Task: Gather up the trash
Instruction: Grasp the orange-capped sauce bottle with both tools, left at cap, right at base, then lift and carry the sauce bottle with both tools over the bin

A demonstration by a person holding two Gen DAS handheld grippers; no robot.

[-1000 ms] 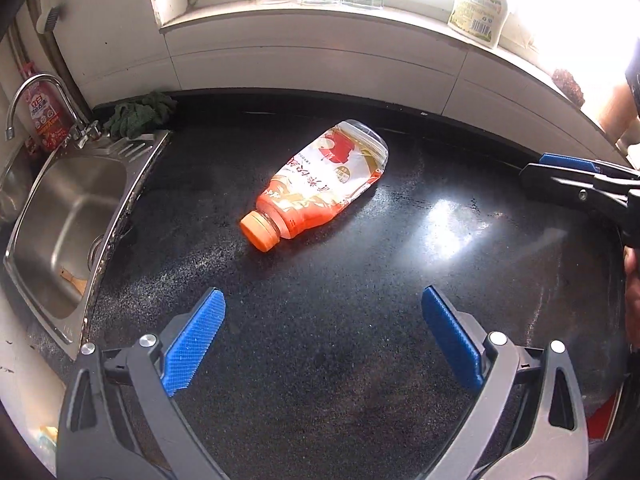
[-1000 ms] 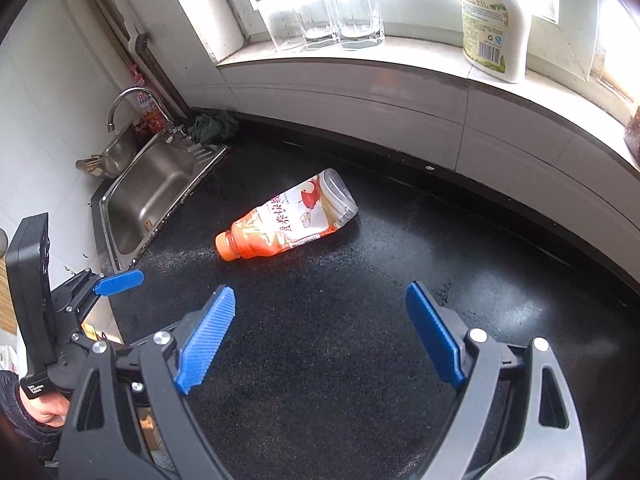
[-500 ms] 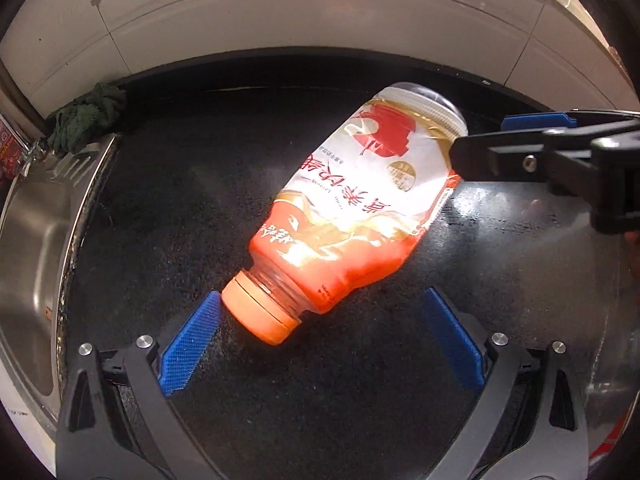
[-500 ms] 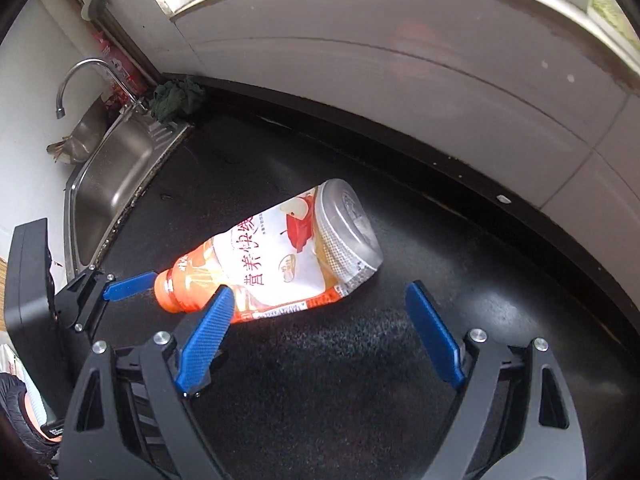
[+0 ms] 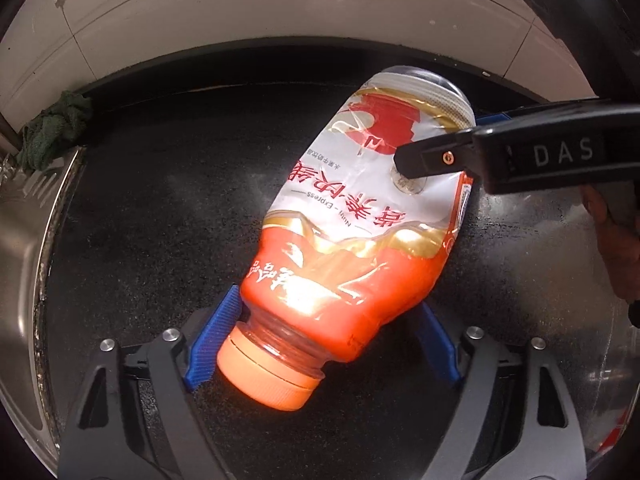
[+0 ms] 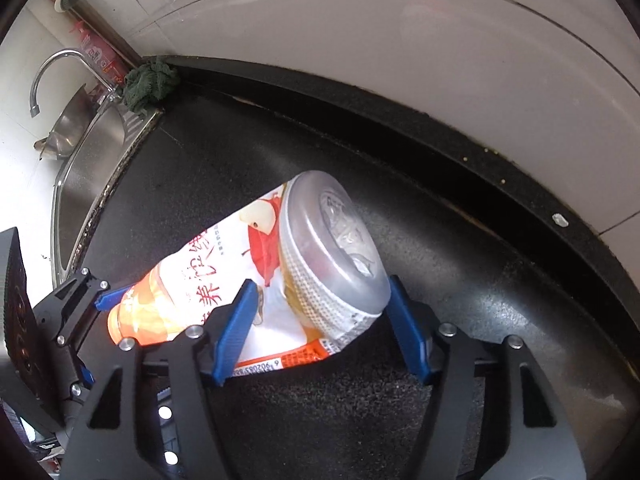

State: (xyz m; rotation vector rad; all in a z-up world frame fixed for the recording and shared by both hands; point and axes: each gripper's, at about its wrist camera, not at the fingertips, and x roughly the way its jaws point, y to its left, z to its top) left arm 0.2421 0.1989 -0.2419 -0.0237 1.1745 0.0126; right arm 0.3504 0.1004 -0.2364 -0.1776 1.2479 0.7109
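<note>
A crushed plastic drink bottle (image 5: 360,232) with an orange cap and a red-and-white label lies on its side on the black counter (image 5: 140,200). My left gripper (image 5: 326,340) straddles its orange shoulder just behind the cap. The jaws are closing and both blue pads touch the bottle's sides. My right gripper (image 6: 320,312) straddles the clear bottom end of the bottle (image 6: 332,248), its jaws also closing with the pads against it. The right gripper (image 5: 440,140) reaches in from the right in the left wrist view. The left gripper (image 6: 100,336) shows at the cap end in the right wrist view.
A steel sink (image 6: 80,168) with a faucet (image 6: 48,72) borders the counter on the left. A dark green cloth (image 5: 52,132) sits in the back corner by it. A white tiled wall (image 5: 280,20) curves along the back. A person's hand (image 5: 612,248) holds the right gripper.
Both grippers have come down from above the counter onto the bottle, one at each end. Their jaws have narrowed onto it. The bottle has stayed in place.
</note>
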